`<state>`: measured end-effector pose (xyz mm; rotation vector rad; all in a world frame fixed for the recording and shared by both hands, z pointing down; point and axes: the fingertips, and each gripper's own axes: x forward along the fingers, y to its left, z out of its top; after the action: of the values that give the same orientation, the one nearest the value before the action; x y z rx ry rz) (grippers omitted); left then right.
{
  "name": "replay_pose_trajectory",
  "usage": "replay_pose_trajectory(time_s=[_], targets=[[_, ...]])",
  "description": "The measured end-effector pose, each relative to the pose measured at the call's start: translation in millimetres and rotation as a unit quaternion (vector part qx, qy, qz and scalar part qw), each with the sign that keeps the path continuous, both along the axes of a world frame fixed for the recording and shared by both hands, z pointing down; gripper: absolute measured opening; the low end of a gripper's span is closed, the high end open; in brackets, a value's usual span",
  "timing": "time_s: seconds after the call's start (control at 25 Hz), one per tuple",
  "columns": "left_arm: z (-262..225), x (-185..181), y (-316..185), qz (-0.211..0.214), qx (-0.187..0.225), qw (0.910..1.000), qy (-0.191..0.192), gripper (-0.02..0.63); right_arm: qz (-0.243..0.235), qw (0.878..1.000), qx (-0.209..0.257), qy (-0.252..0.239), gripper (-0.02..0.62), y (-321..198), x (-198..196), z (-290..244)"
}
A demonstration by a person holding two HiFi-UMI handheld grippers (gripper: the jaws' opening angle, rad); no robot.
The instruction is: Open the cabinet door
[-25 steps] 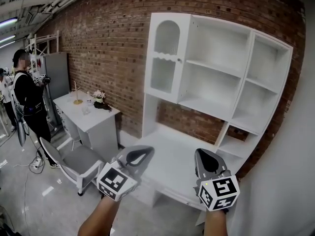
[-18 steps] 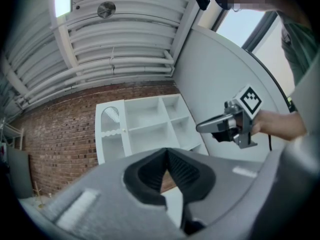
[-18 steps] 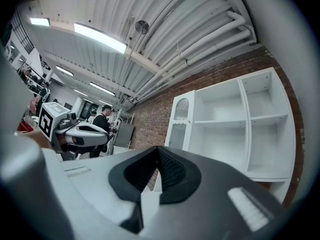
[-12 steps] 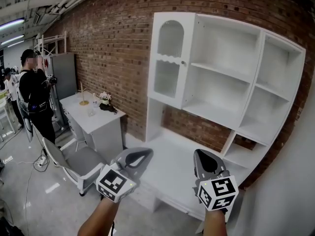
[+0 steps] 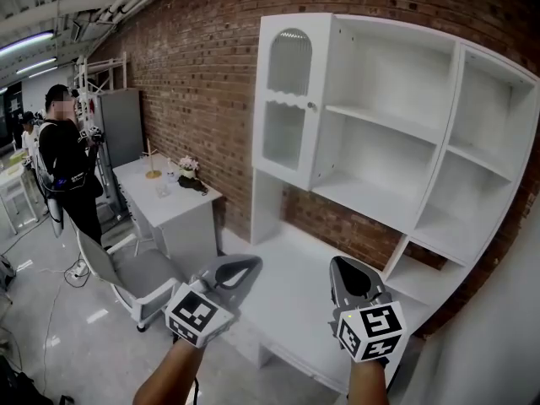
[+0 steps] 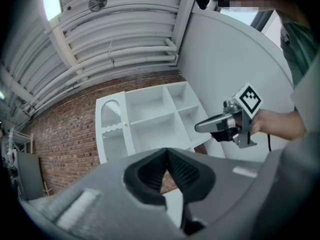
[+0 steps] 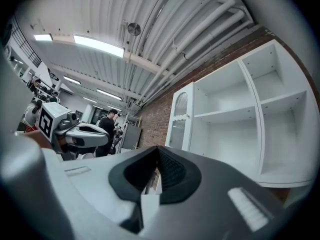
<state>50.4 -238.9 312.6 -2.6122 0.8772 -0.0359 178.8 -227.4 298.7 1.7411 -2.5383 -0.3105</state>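
Cabinet door (image 5: 285,99) left of shelves (image 5: 381,146)

The white cabinet (image 5: 384,154) is viewed by the head camera from in front of it, at some remove and from standing height, with the left hand-held gripper (image 5: 255,262) and the right hand-held gripper (image 5: 342,264) caught at the lower edge. It is faced from lower down by both gripper views, which are tilted upward so that the ceiling (image 6: 125,34) is taken in above it. The cabinet is shared by all three views; in each gripper view the other hand-held gripper is seen beside the cabinet.
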Motion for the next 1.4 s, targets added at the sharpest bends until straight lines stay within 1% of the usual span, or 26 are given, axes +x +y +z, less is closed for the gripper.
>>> replay_pose_trajectory(time_s=[0.2,0.32,0.44,0.56,0.84,1.12,1.4], targets=[[2,18,-7,-0.017,0.002,0.9997,-0.015,0.002,-0.016,1.0,-0.002,-0.016,0.006,-13,21,8],[5,22,-13,-0.024,0.001,0.9996,-0.016,0.002,-0.023,1.0,-0.005,-0.017,0.006,-20,24,13],[7,28,-24,-0.022,-0.003,0.9996,-0.015,0.002,-0.02,1.0,-0.008,-0.018,0.006,-29,31,16],[11,37,-37,-0.011,-0.005,0.9998,-0.013,0.002,-0.011,1.0,-0.01,-0.017,0.006,-37,37,20],[7,57,-69,0.035,-0.006,0.9993,-0.008,0.002,0.03,0.999,-0.016,-0.01,0.006,-58,49,19],[1,41,-113,0.06,-0.005,0.9982,0.001,0.002,0.063,0.998,-0.019,-0.008,0.006,-92,38,17],[-2,13,-152,0.079,-0.005,0.9968,0.004,0.002,0.084,0.996,-0.02,-0.004,0.006,-129,11,13]])
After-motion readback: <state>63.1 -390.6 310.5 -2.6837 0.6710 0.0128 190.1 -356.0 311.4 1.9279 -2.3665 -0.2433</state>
